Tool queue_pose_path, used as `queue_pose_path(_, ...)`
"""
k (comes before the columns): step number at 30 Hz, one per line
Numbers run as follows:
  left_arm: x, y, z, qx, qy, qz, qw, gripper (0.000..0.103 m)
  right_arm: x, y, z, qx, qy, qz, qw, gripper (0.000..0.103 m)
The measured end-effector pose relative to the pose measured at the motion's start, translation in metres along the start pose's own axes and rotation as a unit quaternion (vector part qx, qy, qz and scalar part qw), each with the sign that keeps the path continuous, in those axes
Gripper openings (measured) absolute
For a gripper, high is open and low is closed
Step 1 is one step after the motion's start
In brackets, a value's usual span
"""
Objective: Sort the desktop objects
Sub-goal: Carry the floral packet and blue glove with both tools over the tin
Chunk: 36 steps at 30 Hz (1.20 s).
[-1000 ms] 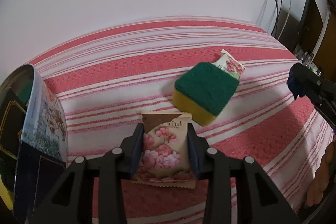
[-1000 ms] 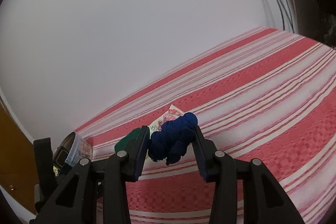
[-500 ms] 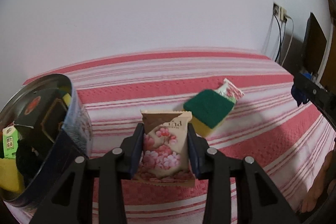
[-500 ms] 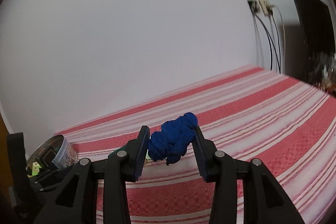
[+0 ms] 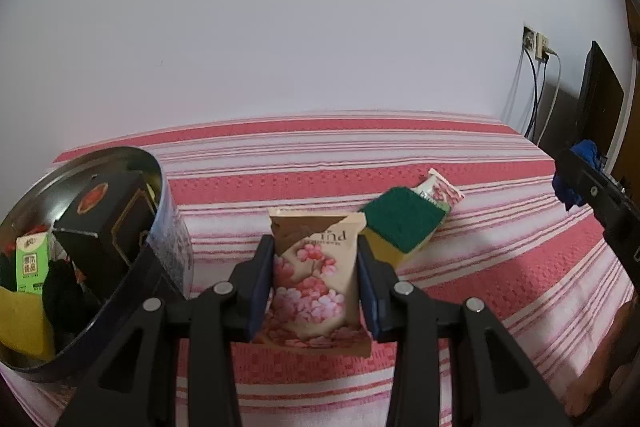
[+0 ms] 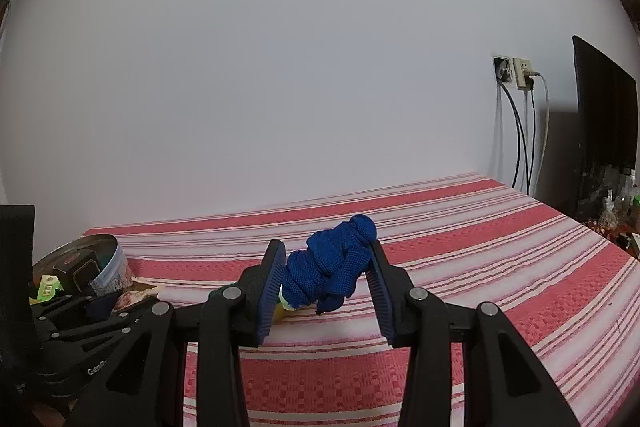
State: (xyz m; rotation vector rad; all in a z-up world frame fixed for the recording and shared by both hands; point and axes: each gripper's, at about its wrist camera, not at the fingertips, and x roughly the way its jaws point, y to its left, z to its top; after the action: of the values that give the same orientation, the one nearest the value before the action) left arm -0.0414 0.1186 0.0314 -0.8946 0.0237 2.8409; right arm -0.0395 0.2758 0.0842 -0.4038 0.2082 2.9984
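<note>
The left hand-held gripper (image 5: 316, 283) clamps a floral snack packet (image 5: 316, 279) beside the round tin (image 5: 160, 187); the right hand-held gripper (image 6: 328, 279) squeezes a bundled blue rope (image 6: 332, 271).

Sponge (image 5: 402, 229) right of tin (image 5: 160, 227), overlapping sachet (image 5: 440, 189).

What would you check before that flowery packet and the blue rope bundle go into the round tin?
1. Left gripper shut on flowery packet: ok.
2. Right gripper shut on blue rope bundle: ok.
3. Round tin open on top: ok.
4. Room left in the tin beside the black box and green carton: cannot tell.
5. Packet lifted off the striped cloth: cannot tell.
6. Green sponge sorted: not ok, it lies on the cloth.
</note>
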Motion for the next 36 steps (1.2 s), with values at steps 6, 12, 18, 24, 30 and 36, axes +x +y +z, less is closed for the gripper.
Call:
queue_pose_path(6,-0.003,0.004,-0.002,-0.01,0.001,-0.003,0.9999,0.038,-0.005,0.01,-0.002,-0.014,0.001,0.002,1.0,0.044)
queue_pose_path(12,-0.01,0.011,-0.007,-0.017,0.002,-0.009,0.9998,0.038,-0.011,0.027,-0.008,-0.016,0.009,0.02,1.0,0.044)
queue_pose_path(18,-0.017,0.018,-0.015,-0.016,-0.001,-0.011,0.9998,0.038,-0.015,0.043,-0.013,-0.015,0.018,0.04,0.999,0.044)
queue_pose_path(24,-0.022,0.031,-0.021,-0.03,0.002,-0.013,0.9995,0.038,-0.015,0.058,-0.02,-0.009,0.034,0.064,0.997,0.044)
queue_pose_path(30,-0.039,0.042,-0.02,-0.034,-0.012,-0.015,0.9992,0.038,-0.014,0.08,-0.03,-0.017,0.051,0.087,0.995,0.044)
queue_pose_path(36,-0.054,0.061,-0.018,-0.046,-0.027,-0.007,0.9985,0.038,-0.021,0.105,-0.025,-0.029,0.047,0.116,0.992,0.044)
